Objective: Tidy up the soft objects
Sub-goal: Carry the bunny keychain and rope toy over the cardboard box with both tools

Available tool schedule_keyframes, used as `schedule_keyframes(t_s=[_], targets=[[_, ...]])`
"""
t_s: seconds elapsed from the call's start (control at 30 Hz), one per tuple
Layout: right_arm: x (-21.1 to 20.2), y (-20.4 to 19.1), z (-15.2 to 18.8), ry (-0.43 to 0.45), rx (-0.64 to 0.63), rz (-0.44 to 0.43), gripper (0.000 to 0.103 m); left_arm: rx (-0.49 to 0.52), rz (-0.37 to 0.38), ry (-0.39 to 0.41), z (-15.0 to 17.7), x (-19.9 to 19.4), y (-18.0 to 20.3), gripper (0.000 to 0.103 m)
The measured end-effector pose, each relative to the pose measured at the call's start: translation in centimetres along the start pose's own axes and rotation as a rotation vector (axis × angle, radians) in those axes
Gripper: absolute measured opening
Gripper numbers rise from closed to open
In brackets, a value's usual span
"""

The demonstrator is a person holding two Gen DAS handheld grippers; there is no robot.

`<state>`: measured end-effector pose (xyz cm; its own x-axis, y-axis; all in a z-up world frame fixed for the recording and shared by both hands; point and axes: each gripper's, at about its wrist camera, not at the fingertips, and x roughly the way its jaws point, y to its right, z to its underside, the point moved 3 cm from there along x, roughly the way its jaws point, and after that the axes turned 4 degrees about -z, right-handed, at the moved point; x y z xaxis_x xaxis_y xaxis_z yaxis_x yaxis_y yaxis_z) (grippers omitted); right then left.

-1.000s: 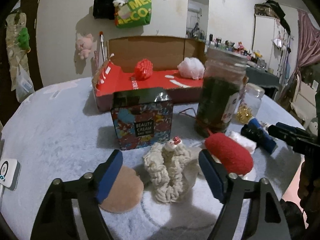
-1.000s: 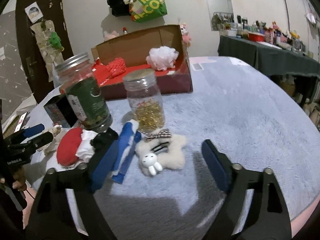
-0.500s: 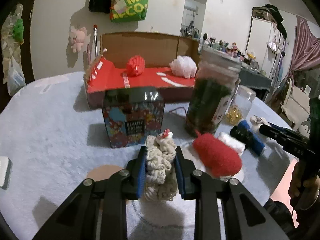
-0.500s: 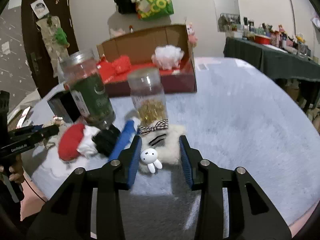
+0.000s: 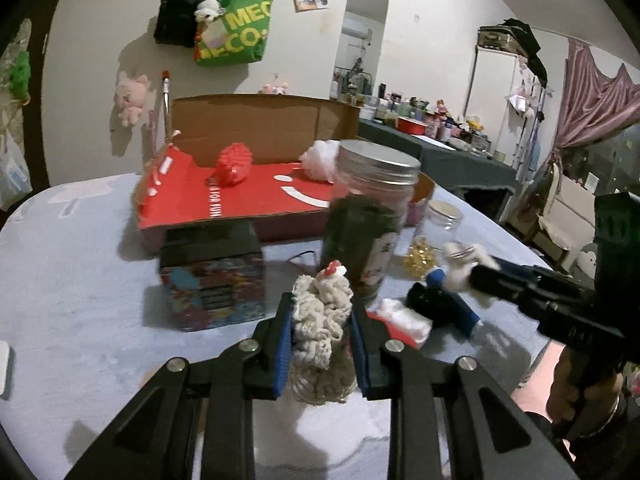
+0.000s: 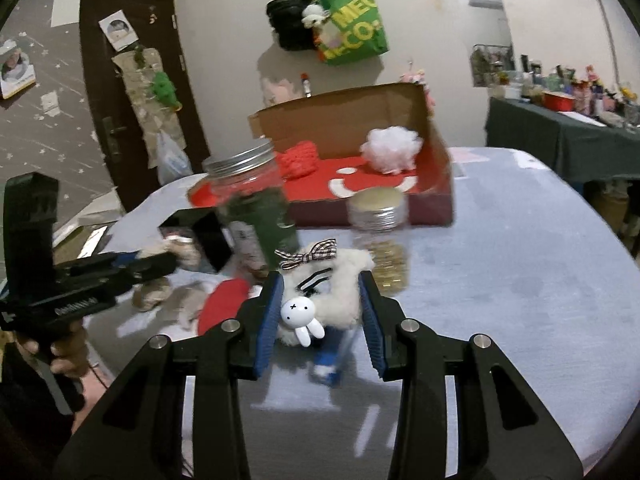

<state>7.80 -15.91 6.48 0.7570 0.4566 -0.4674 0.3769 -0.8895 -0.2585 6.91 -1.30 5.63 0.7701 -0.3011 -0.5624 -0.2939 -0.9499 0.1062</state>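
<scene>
the tabletop (image 5: 80, 272) is round and covered in a pale grey, fuzzy cloth. toward the upper middle of the left wrist view an open cardboard box with a red inside (image 5: 240, 196) rests on it. in front of the box stands a patterned, dark-topped carton (image 5: 212, 280). right of that is a tall jar with a metal lid and dark green contents (image 5: 368, 236), and further right a smaller clear jar holding gold bits (image 5: 434, 232). near the lower right lie a red and white soft piece (image 5: 404, 322), a black lump (image 5: 430, 306) and a blue item (image 5: 460, 312). a white device (image 5: 4, 364) pokes in at the left edge.
</scene>
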Motion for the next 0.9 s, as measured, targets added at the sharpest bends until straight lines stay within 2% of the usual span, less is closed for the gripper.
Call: schedule_keyframes(t_s=[0.23,0.47,0.73,0.9], targets=[[1.5,-1.5,0.2,-0.022,-0.017,-0.038,0.036,0.000,0.035,-0.020,0.1,1.3,1.1,0.027],[1.9,-1.6,0.3,-0.035,-0.009,-0.048,0.036,-0.009,0.032,-0.029,0.3,1.4,1.1,0.027],[1.3,-0.4,0.2,-0.040,0.023,-0.039,0.036,-0.040,0.004,-0.024,0.2,0.4,-0.9,0.027],[0.6,1.2,0.2,-0.045,0.045,-0.013,0.036,-0.055,-0.048,-0.027,0.4,-0.5,-2.9,0.027]])
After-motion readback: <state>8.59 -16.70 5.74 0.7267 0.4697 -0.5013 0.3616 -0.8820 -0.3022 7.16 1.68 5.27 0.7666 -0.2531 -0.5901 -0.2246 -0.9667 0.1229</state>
